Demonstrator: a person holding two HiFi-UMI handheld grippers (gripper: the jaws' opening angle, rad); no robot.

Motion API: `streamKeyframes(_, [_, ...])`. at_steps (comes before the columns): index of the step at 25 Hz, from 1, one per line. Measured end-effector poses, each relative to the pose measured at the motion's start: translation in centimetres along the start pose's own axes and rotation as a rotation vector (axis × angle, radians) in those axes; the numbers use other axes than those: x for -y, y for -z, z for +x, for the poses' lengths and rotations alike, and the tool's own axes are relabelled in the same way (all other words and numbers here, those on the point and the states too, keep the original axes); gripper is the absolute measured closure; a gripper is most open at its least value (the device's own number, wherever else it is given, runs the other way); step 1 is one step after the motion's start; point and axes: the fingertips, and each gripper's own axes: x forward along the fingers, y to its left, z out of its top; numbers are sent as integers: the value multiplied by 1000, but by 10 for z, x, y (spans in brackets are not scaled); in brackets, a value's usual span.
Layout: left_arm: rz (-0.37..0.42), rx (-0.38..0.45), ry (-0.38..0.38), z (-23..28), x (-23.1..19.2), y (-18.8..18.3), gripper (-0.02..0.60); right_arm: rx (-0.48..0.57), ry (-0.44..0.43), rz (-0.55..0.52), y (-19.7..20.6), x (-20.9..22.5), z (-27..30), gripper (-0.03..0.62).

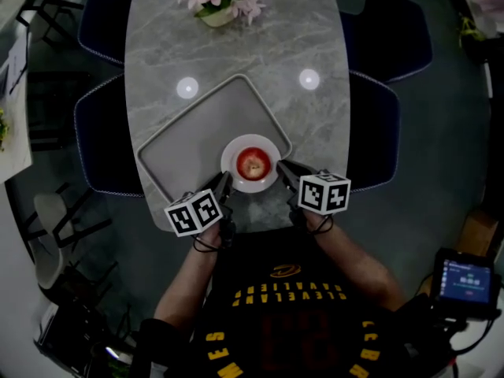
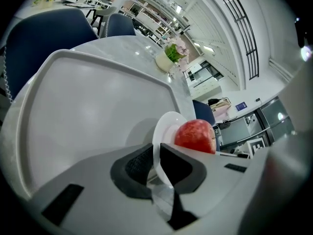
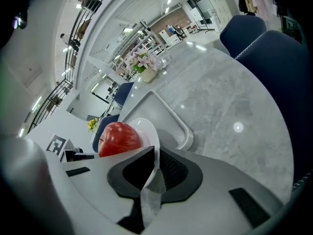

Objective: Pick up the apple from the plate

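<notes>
Red round apple (image 1: 253,164) sits in the middle of the small white round plate (image 1: 236,150), at the near corner of the grey plastic tray (image 1: 197,132), close to the near edge of the marble tabletop (image 1: 236,53). Left gripper (image 1: 226,181) and right gripper (image 1: 282,168) each pinch the plate rim on opposite sides; neither is on the apple. Pick not begun, likely still steadying the plate. Next: one gripper frees the rim, opens and closes round the apple. The apple has no real long axis; stem dimple faces up.
</notes>
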Motion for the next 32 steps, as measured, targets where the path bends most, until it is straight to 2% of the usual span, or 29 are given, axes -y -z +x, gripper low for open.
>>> streamKeyframes(9, [39, -21, 19, 20, 41, 34, 534, 42, 13, 32, 4, 42, -39, 553])
streamKeyframes(17, [97, -70, 33, 38, 71, 66, 534, 73, 40, 88, 24, 82, -71, 553])
streamKeyframes(32, [168, -136, 50, 76, 100, 108, 534, 108, 92, 153, 46, 137, -105, 553])
